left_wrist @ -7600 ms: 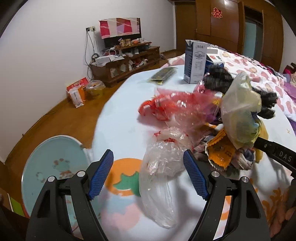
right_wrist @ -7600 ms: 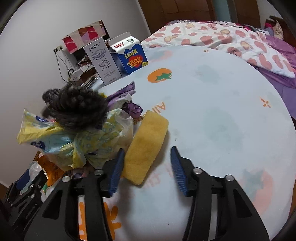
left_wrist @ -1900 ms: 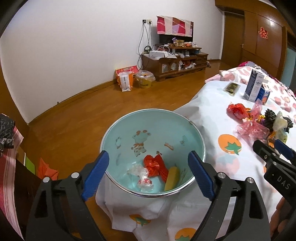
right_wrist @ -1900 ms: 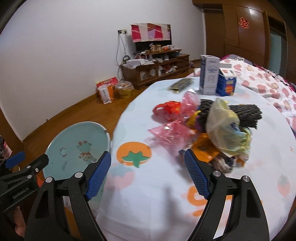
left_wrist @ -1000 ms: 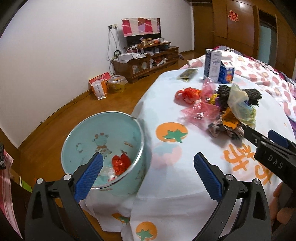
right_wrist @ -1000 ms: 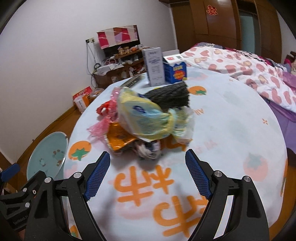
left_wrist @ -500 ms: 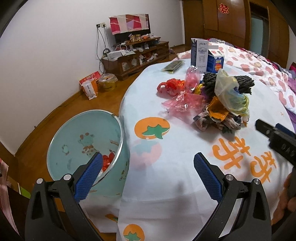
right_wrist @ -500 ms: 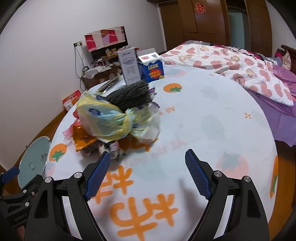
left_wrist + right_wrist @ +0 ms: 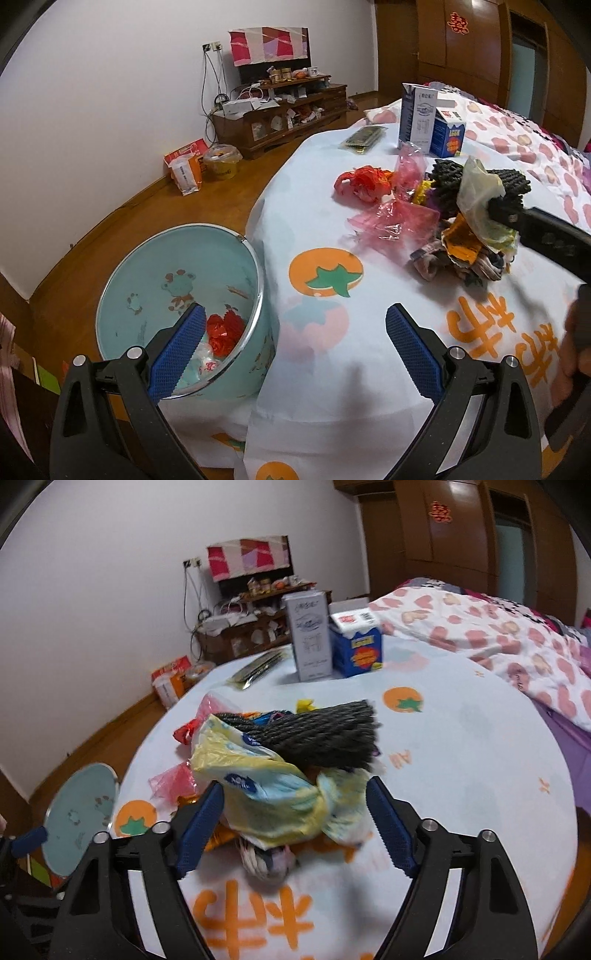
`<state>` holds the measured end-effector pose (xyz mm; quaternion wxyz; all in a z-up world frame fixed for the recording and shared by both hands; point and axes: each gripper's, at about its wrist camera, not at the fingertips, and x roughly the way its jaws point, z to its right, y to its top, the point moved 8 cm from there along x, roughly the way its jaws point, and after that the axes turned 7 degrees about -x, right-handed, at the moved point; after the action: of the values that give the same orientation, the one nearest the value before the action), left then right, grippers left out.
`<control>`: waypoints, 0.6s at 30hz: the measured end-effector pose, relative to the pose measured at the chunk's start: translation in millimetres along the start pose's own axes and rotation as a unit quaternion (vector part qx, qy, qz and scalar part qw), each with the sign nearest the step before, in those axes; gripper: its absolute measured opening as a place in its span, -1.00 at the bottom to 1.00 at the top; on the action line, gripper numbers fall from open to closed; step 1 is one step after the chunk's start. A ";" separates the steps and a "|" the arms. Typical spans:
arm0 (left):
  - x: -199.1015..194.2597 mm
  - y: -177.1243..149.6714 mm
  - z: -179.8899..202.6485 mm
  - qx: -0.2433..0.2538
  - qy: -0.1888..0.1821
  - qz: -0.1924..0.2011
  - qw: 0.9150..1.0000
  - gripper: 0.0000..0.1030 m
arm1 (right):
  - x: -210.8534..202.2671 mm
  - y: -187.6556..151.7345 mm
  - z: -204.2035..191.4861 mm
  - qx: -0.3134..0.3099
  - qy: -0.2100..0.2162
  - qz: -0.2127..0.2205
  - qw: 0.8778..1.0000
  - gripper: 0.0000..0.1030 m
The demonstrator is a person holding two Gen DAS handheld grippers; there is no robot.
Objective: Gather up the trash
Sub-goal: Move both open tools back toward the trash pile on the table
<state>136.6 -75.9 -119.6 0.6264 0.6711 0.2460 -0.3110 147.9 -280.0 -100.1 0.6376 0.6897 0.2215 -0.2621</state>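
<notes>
Counts on the table (image 9: 369,354) and beside it

There were two cartons (image 9: 419,118), one trash pile (image 9: 472,225), one red bag (image 9: 364,182), one bin (image 9: 147,266), and two hand-held grippers (image 9: 291,350).
</notes>
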 end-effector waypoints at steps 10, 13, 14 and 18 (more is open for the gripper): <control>7.0 6.7 0.2 -0.002 0.000 0.002 1.000 0.85 | 5.7 -11.4 6.5 0.002 0.022 -0.018 1.000 -0.53; 9.3 12.7 1.9 -0.003 -0.003 0.007 1.000 0.85 | -9.1 -11.9 17.4 0.010 0.020 -0.008 1.000 -0.59; 9.7 15.2 2.6 -0.002 -0.004 0.010 1.000 0.85 | -15.3 -12.0 23.8 0.016 0.018 -0.004 1.000 -0.68; 13.6 30.1 6.4 -0.006 -0.011 0.022 1.000 0.84 | -36.1 -12.8 54.2 0.043 -0.006 0.012 0.999 -0.71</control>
<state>166.9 -85.9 -108.9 0.6393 0.6694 0.2264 -0.3032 107.8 -331.8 -89.2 0.6116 0.7178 0.1979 -0.2674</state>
